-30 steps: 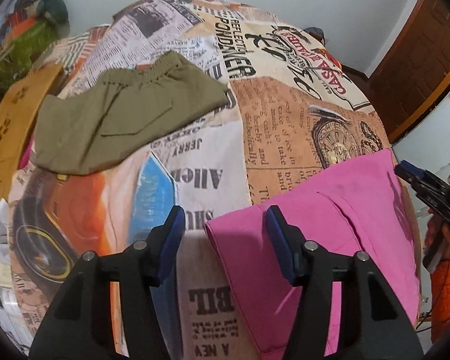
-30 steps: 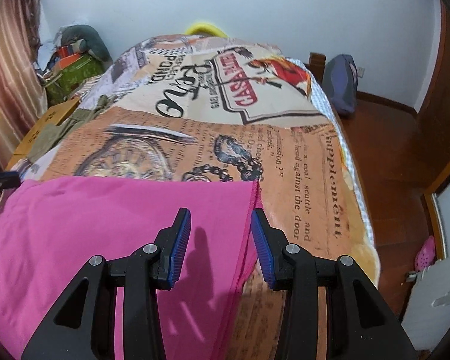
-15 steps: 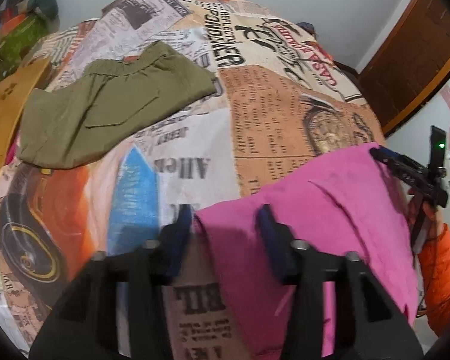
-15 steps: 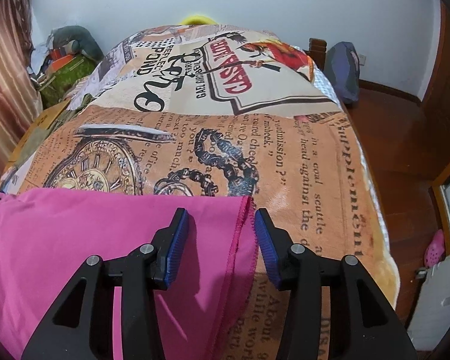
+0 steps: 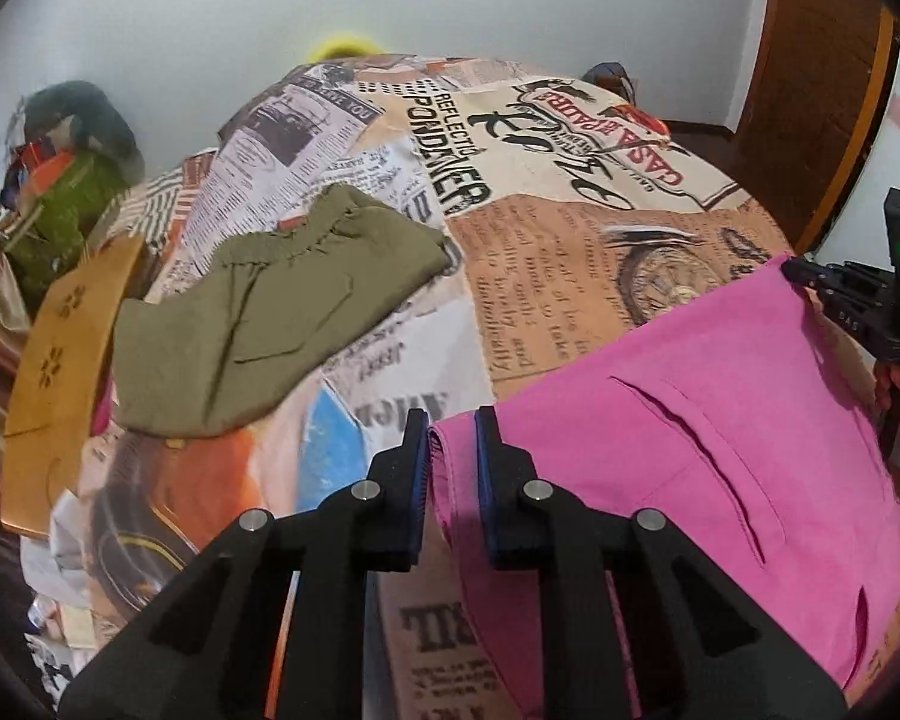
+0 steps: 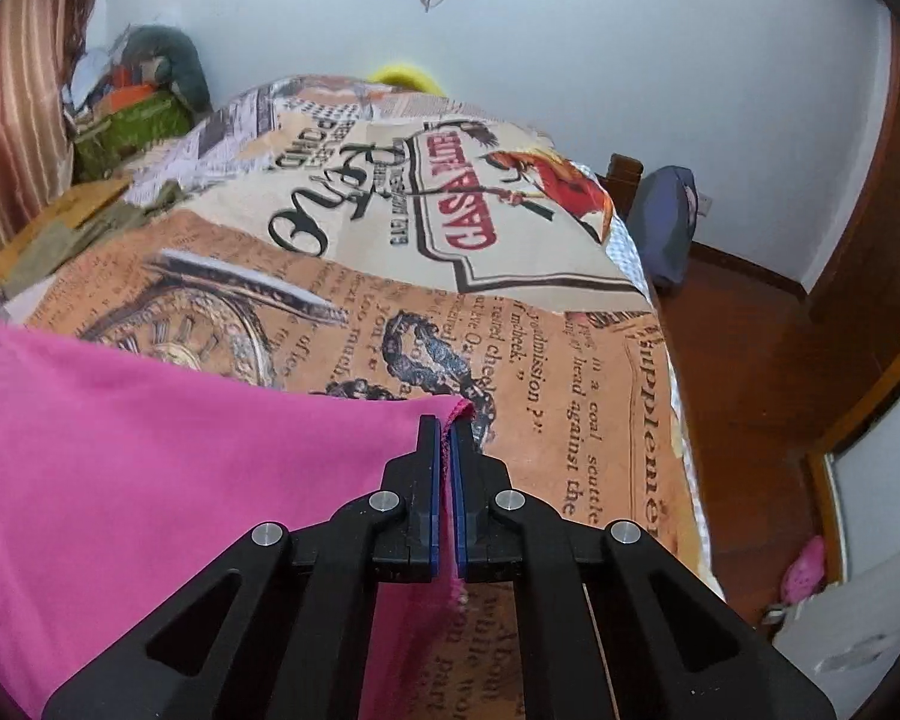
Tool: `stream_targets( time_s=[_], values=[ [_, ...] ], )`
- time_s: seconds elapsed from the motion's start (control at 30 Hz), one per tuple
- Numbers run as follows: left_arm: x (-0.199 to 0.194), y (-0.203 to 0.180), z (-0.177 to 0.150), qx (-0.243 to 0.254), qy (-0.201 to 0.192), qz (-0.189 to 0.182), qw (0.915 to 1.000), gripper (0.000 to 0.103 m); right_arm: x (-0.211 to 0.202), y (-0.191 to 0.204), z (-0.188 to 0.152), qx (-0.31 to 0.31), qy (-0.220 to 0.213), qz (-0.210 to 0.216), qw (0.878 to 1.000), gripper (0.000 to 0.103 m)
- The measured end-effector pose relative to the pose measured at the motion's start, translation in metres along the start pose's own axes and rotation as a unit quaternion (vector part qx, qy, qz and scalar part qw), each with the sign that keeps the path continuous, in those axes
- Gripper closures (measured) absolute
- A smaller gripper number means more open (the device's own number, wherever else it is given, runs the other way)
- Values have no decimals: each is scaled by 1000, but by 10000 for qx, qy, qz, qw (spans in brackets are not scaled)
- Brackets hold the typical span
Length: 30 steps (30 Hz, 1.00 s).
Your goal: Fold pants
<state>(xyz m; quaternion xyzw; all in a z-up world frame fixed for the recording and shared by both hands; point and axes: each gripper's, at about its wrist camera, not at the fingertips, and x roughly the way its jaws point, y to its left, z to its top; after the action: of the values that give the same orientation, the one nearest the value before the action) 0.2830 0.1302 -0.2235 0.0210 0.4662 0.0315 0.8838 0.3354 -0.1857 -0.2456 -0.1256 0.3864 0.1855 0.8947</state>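
On the printed bedspread, both grippers' jaws — left, right — pinch the pink pants' corners.

You face a pale blue wall; your bed wears a newspaper-print cover. Reddish wooden floor lies right, a striped curtain left, a dark wooden door nearby.
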Motion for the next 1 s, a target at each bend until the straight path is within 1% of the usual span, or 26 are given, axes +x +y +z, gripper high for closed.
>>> stream_targets(
  time_s=[0.07,0.13,0.2,0.27,0.3,0.33,0.4,0.47,0.5,0.53,0.57,0.6,0.67,0.7,0.8,0.87,0.9,0.97,1.0],
  values=[
    [10,3,-1,43,93,61,9999,88,6,-2,0,79,109,-41,9999,100],
    [21,2,-4,119,281,19,9995,87,13,-6,0,169,314,-88,9993,100],
    [24,5,-5,111,310,16,9995,85,12,-11,1,307,327,20,9990,100],
    [19,6,-1,95,281,116,9995,82,8,-15,2,487,454,121,9977,92],
    [14,8,3,67,226,190,9995,79,5,-16,4,558,510,256,9968,83],
    [9,10,7,20,144,189,9997,79,0,-15,5,631,472,436,9959,78],
    [-1,12,14,-83,30,100,9999,79,-11,-7,9,580,338,641,9957,78],
    [-11,11,23,-164,-67,-76,9998,78,-22,10,15,326,161,761,9964,77],
    [-13,9,26,-180,-97,-149,9997,78,-24,17,17,271,105,834,9961,77],
    [-15,6,28,-204,-124,-256,9994,73,-26,26,20,241,65,1003,9946,77],
    [-15,1,29,-239,-103,-421,9988,71,-25,32,22,234,81,1167,9929,77],
    [-12,-4,29,-238,-63,-565,9981,67,-22,43,24,217,153,1428,9894,77],
    [-4,-15,26,-174,55,-709,9973,66,-12,62,26,113,353,1774,9834,77],
    [3,-22,23,-84,173,-712,9973,66,-7,69,25,51,421,1841,9820,77],
    [20,-32,12,120,384,-512,9979,64,14,89,17,-233,725,1869,9794,77],
    [26,-30,3,139,391,-389,9984,56,18,89,12,-215,679,1927,9787,76],
    [26,-27,1,127,362,-374,9986,51,18,86,12,-212,684,1909,9790,74],
    [26,-17,-2,57,363,-444,9983,50,16,79,11,-255,659,1700,9829,74],
    [27,-13,-2,36,373,-465,9982,50,16,75,9,-287,637,1661,9836,74]
  ],
)
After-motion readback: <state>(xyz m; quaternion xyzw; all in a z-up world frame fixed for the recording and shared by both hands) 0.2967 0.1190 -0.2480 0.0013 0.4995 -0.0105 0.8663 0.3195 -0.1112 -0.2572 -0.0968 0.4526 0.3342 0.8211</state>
